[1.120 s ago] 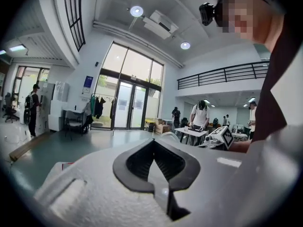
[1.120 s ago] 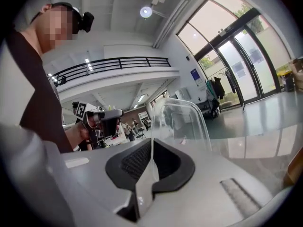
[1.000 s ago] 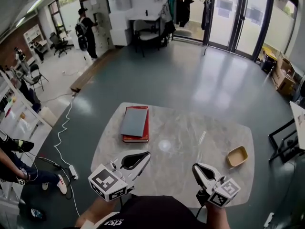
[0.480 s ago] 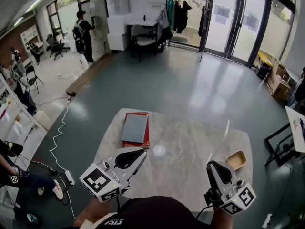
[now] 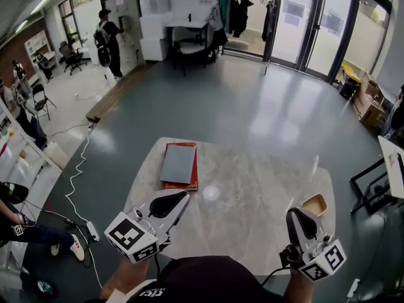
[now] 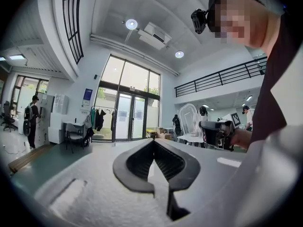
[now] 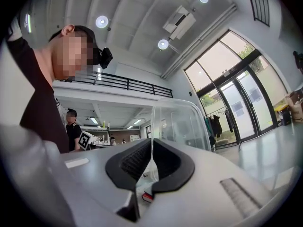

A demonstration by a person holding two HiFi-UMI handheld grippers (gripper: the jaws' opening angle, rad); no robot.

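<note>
A carrying step, I judged: the right gripper [image 7: 151, 143] was clamped on an upright clear lid [image 7: 177, 124] at the near right of the table [image 5: 252, 188], while the left gripper [image 6: 154, 143] was closed and empty; any next move called for a steady grip

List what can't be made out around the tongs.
- Clear plastic piece in the right tongs: lower edge hidden behind the jaws, right gripper view.
- Tan dish: contents too small to tell, head view.
- Red book: cover hidden under grey book, head view.
</note>
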